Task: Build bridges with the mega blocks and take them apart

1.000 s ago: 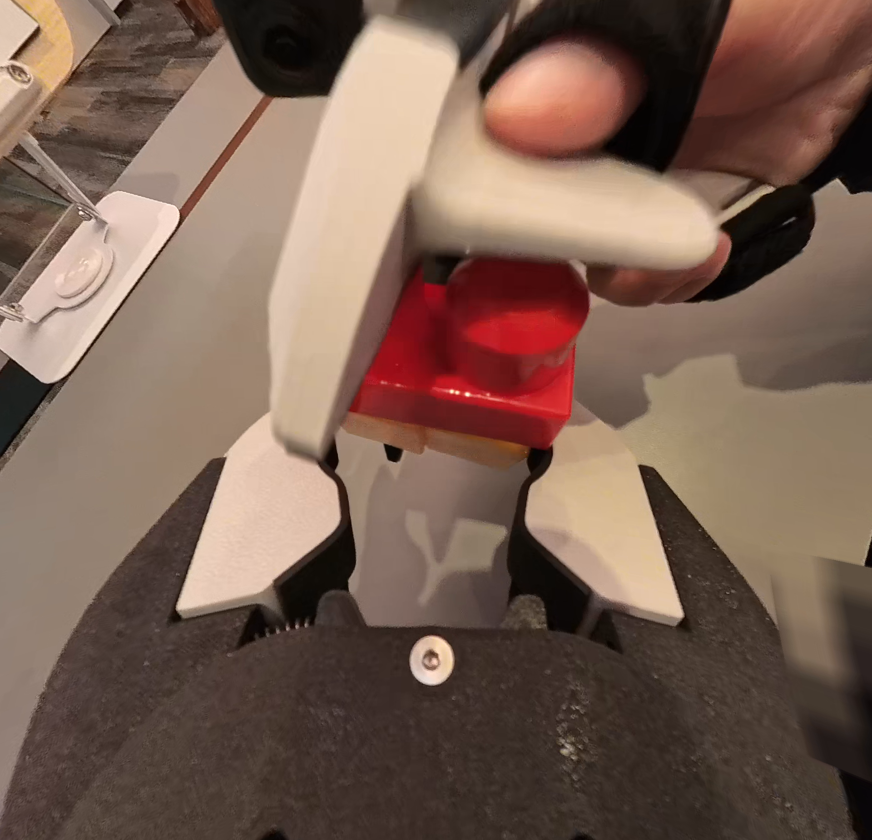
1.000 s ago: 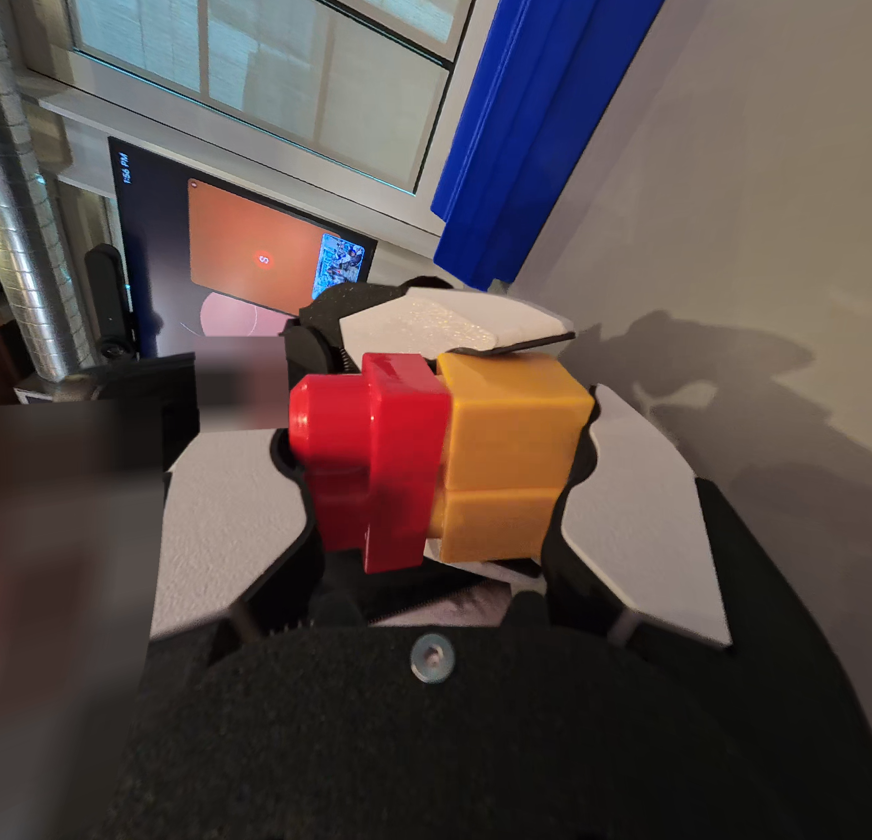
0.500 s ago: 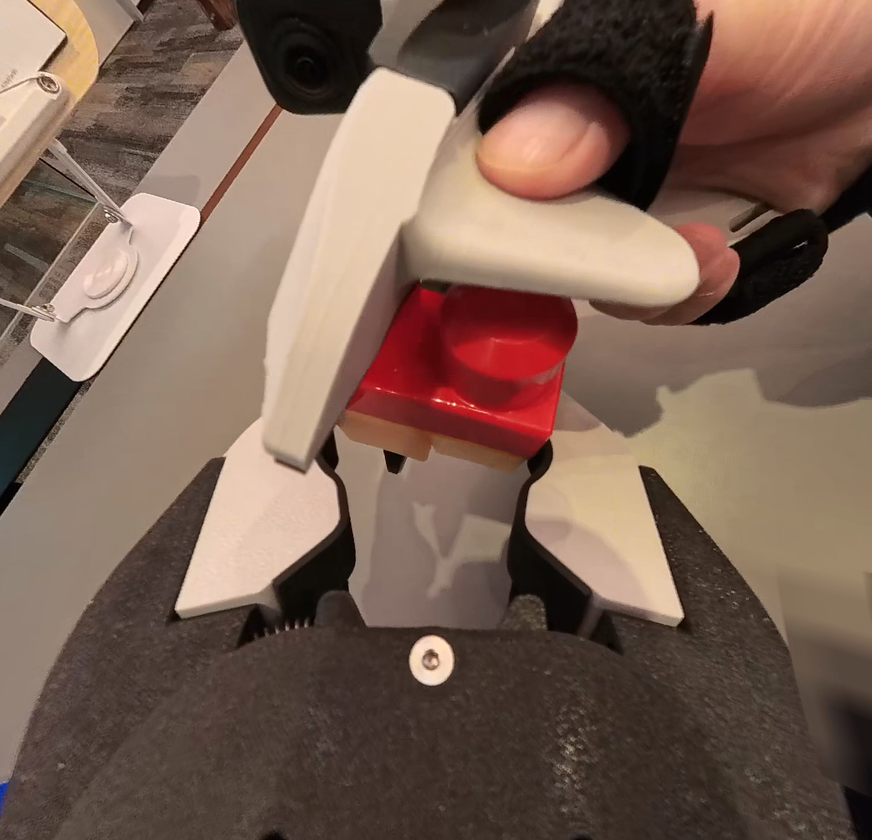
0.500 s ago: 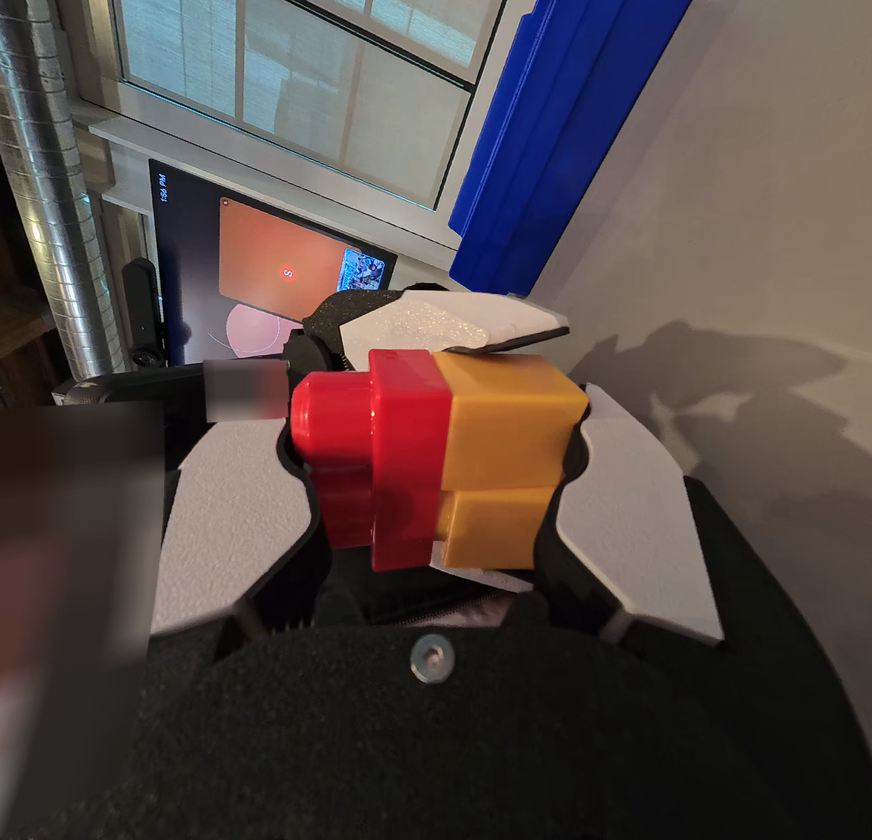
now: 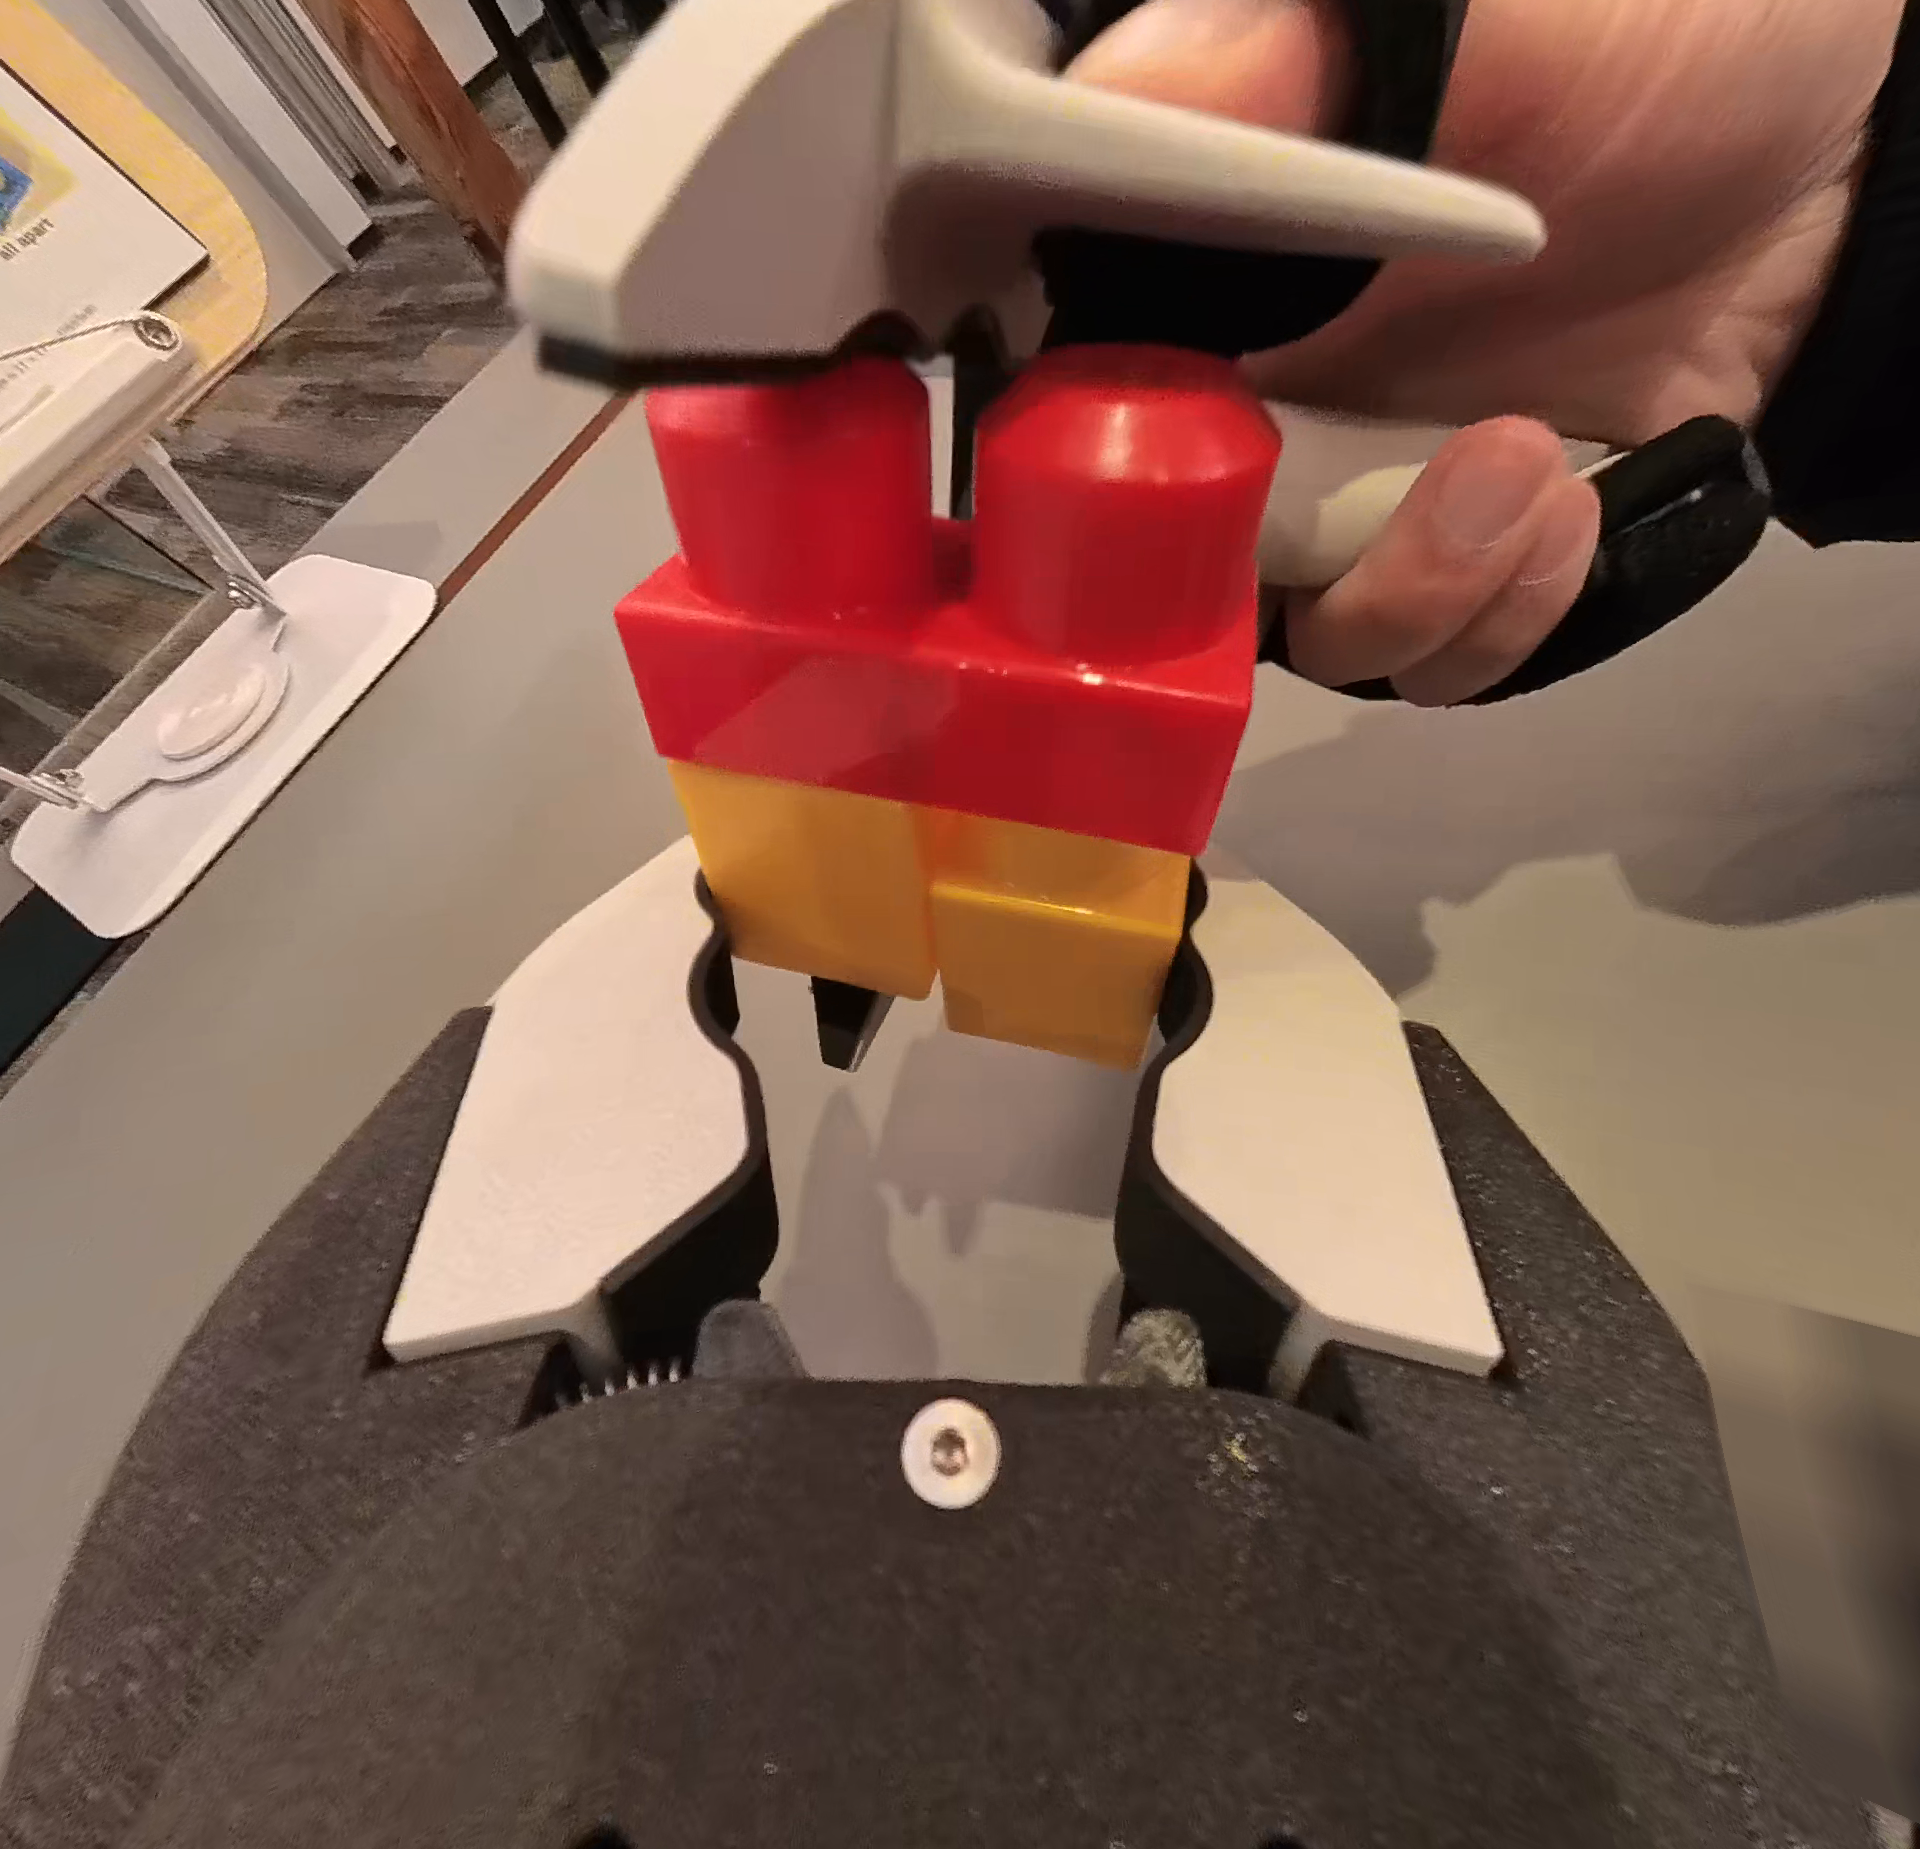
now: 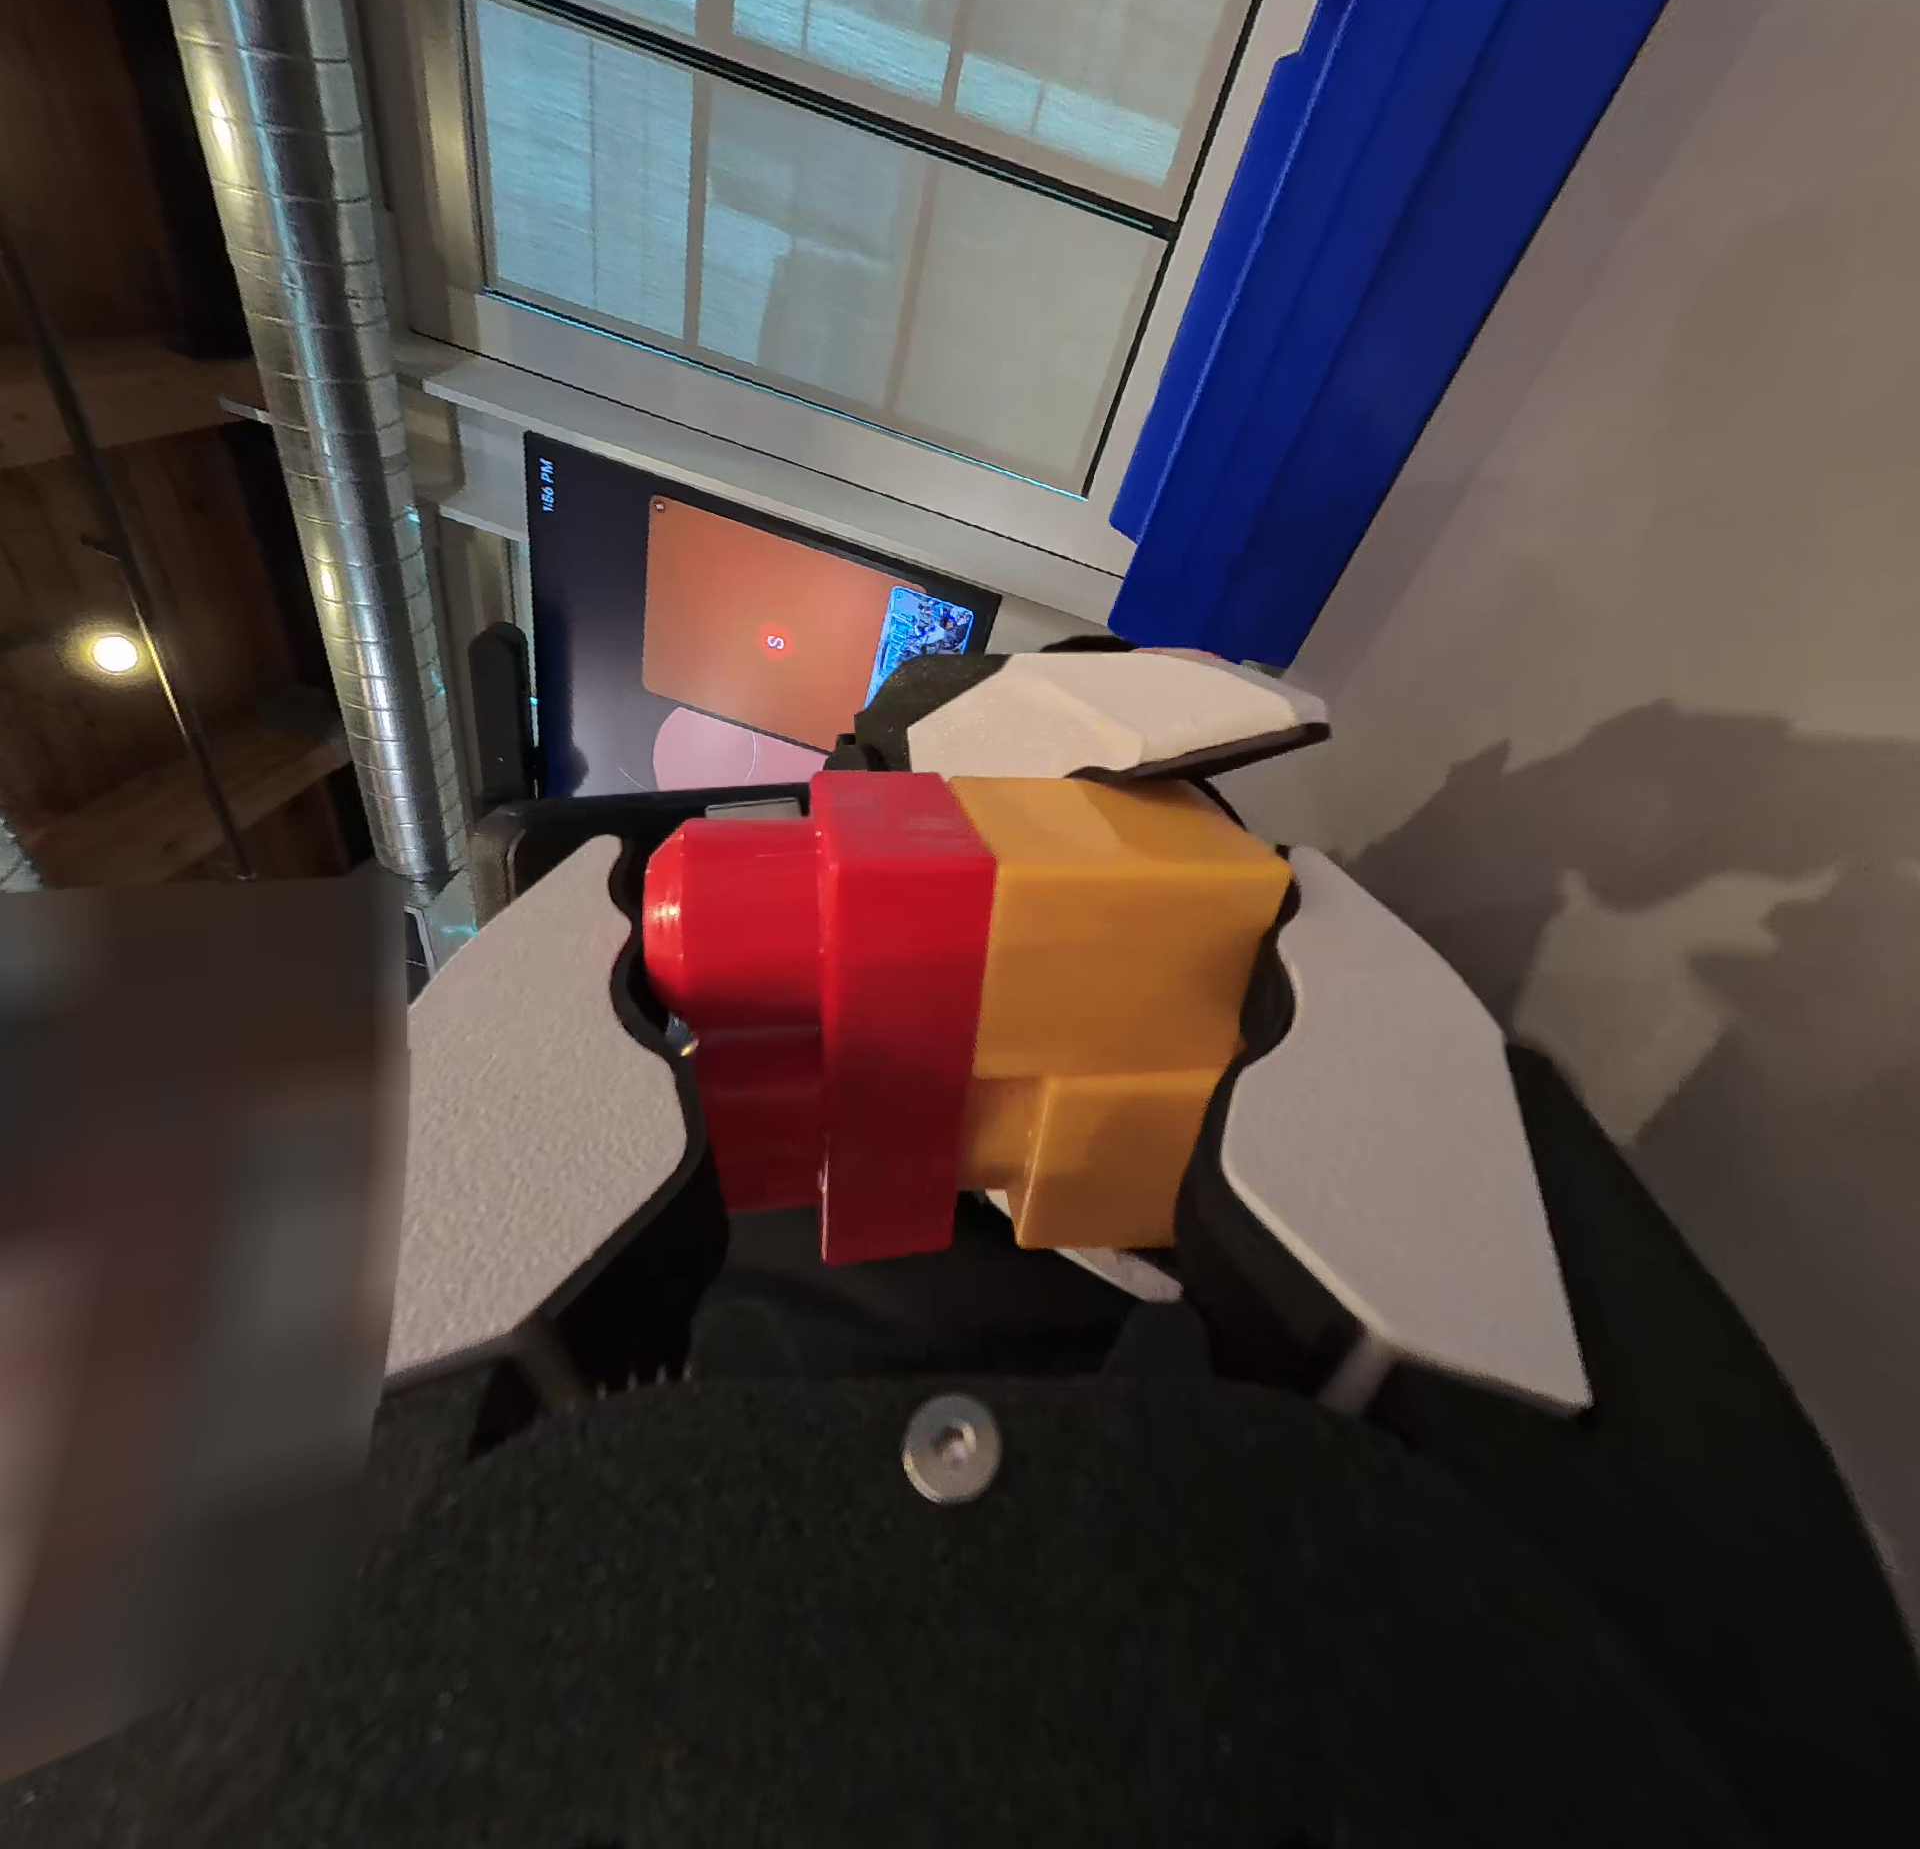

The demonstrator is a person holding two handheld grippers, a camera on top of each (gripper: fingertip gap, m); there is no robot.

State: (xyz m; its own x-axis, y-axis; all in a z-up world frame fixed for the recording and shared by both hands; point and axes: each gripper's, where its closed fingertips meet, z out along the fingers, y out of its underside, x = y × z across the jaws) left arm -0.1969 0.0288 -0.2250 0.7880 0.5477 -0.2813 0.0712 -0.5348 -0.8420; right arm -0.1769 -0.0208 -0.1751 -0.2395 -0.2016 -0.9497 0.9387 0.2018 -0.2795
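Right gripper (image 6: 956, 978) clamped across a two-block stack lying sideways: one finger against the studs of the red block (image 6: 852, 1010), the other against the far end of the yellow block (image 6: 1122, 978). Left gripper (image 6: 1101, 719) shows behind, a white finger touching the yellow block's upper face. Background: blue bin (image 6: 1382, 272), lit screen (image 6: 748, 625), silver duct (image 6: 312, 365), window (image 6: 831, 158).

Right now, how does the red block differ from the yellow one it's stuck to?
The red block shows two round studs on its free end; the yellow block shows none. The left gripper pinches the yellow block across its sides, while the right gripper squeezes the pair end to end, from the red block's studs to the yellow block's base. Both are glossy plastic, pressed together.
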